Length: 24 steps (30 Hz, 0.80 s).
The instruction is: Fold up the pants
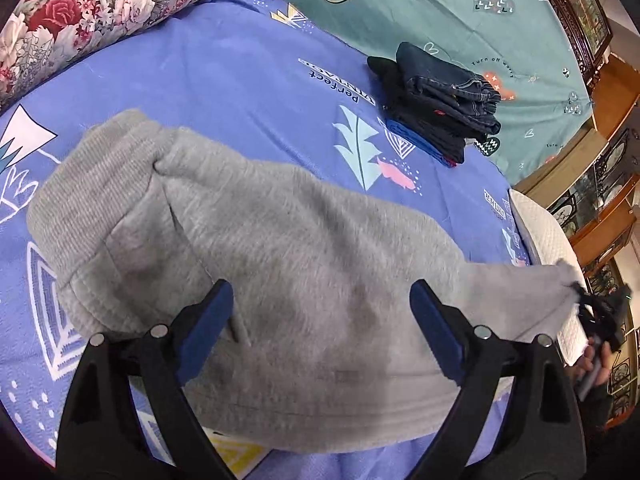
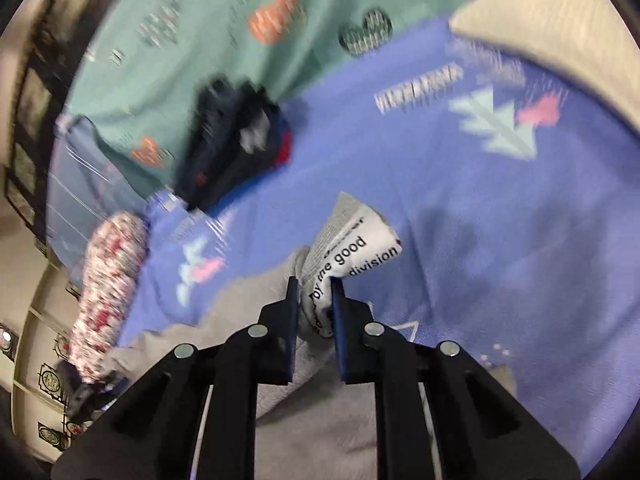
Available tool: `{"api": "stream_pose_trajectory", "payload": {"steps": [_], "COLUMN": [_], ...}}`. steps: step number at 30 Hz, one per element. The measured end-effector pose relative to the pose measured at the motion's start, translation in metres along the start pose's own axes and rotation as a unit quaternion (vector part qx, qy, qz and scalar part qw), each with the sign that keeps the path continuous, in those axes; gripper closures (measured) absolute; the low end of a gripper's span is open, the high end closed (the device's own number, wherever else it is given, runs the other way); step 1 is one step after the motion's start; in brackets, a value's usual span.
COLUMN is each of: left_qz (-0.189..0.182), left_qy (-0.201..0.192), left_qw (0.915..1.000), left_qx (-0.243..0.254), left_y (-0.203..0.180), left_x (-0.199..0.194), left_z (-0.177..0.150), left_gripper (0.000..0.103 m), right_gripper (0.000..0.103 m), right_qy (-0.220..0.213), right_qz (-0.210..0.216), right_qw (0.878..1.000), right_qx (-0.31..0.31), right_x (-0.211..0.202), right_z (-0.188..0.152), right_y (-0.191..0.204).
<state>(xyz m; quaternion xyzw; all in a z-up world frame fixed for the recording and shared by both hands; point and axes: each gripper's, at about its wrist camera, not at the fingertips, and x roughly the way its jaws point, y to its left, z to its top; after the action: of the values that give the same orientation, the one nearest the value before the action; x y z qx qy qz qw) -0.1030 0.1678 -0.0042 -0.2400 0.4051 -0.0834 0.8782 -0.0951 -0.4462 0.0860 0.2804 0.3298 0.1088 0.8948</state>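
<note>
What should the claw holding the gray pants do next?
Probably carry the pinched leg end across toward the waistband. The right claw is shut on it, while the left claw hangs open above the gray pants, which lie long and unfolded.

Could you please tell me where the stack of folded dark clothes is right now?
In the left wrist view, the stack of folded dark clothes sits upper right on the bed, straddling the blue sheet and teal sheet, beyond the grey pants.

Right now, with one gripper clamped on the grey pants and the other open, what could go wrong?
The right gripper pinches only the cuff end of the grey pants, so the fabric might slip out. The left gripper hangs open above them, pinning nothing, so a pull could drag the whole garment across the blue sheet.
</note>
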Motion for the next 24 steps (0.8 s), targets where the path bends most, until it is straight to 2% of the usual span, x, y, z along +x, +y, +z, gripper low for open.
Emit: {"api": "stream_pose_trajectory", "payload": {"steps": [3,6,9,10,14,15,17,18,19,20,21,22,24], "left_qz": [0.003,0.006,0.009,0.011,0.007,0.005,-0.003,-0.003,0.007,0.022,0.032,0.044,0.060], "left_qy": [0.001,0.000,0.004,0.005,0.010,0.011,0.021,0.027,0.038,0.052,0.064,0.077,0.092], "left_qw": [1.0000,0.9998,0.9997,0.9996,0.9994,0.9993,0.9982,0.9973,0.9956,0.9930,0.9908,0.9879,0.9833], "left_qx": [0.008,0.017,0.023,0.026,0.032,0.036,0.057,0.068,0.086,0.104,0.114,0.127,0.145], "left_y": [-0.001,-0.002,-0.003,-0.004,-0.004,-0.004,-0.009,-0.011,-0.015,-0.018,-0.019,-0.020,-0.024], "left_x": [0.006,0.009,0.012,0.012,0.005,0.002,-0.002,-0.002,-0.001,0.001,0.003,0.003,0.001], "left_z": [-0.001,-0.002,-0.002,-0.003,-0.006,-0.007,-0.012,-0.013,-0.017,-0.021,-0.023,-0.028,-0.034], "left_gripper": [0.010,0.007,0.006,0.006,0.006,0.006,0.006,0.006,0.006,0.006,0.006,0.006,0.006], "right_gripper": [0.092,0.093,0.093,0.093,0.091,0.080,0.072,0.068,0.066,0.064,0.062,0.061,0.049], "right_qy": [-0.024,0.028,0.085,0.088,0.077,0.077,0.044,0.012,-0.009,-0.023,-0.028,-0.023,0.016], "right_qz": [-0.023,-0.073,-0.106,-0.107,-0.104,-0.118,-0.173,-0.199,-0.204,-0.195,-0.169,-0.136,-0.043], "right_qw": [0.999,0.997,0.989,0.988,0.990,0.989,0.984,0.980,0.979,0.980,0.985,0.990,0.997], "right_qx": [-0.021,0.008,0.057,0.065,0.059,0.049,0.027,0.011,0.000,-0.012,-0.025,-0.035,-0.057], "right_x": [-0.047,-0.048,-0.028,-0.024,-0.031,-0.035,-0.047,-0.059,-0.067,-0.071,-0.071,-0.067,-0.037], "right_z": [-0.009,-0.042,-0.078,-0.086,-0.086,-0.081,-0.069,-0.060,-0.054,-0.046,-0.037,-0.031,-0.021], "right_y": [0.007,-0.022,-0.064,-0.067,-0.064,-0.061,-0.050,-0.042,-0.034,-0.023,-0.008,0.004,0.040]}}
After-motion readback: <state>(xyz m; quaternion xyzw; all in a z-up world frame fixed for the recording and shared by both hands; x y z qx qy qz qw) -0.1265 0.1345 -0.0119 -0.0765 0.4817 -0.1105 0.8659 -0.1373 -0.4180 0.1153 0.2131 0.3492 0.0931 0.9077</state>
